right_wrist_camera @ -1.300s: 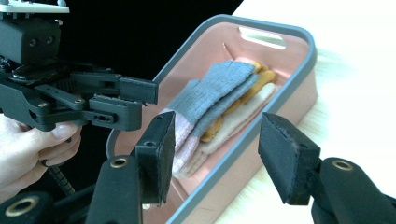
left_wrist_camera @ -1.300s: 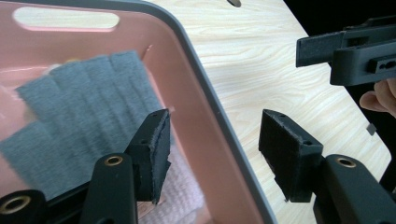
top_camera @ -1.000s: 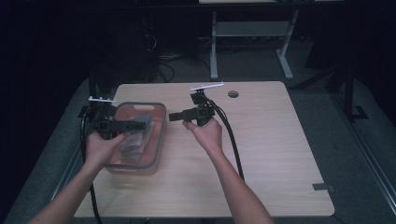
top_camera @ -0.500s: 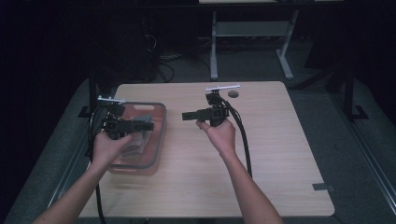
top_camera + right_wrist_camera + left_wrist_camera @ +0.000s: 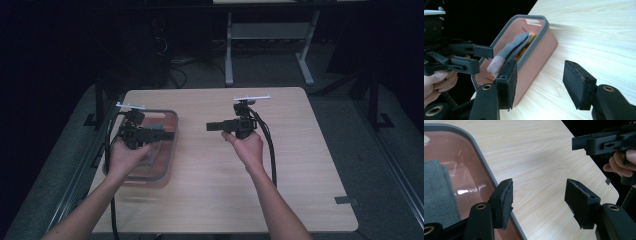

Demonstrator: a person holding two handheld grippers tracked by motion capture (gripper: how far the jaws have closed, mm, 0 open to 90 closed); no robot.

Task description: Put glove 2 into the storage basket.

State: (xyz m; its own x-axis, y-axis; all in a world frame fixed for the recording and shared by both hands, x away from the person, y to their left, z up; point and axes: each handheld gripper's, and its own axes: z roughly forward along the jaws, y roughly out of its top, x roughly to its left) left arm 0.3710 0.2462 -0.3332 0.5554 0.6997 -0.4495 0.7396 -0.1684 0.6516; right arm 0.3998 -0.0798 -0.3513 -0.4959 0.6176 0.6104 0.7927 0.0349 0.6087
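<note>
At the left of the wooden table (image 5: 210, 180) sits a pink bin (image 5: 165, 172) with a grey rim, and inside it lies a folded grey cloth (image 5: 512, 48) resting over something orange that is too hidden to identify. The left gripper (image 5: 167, 135) hovers above the bin's right rim, its jaws spread apart with nothing between them; in the left gripper view one pad hangs over the rim and the other over bare table. To the right, well apart from the bin, the right gripper (image 5: 212, 126) is held above the middle of the table, pointing left toward the bin, its jaws likewise spread wide and empty. Black cables (image 5: 270, 150) trail from it toward the person's forearm.
</note>
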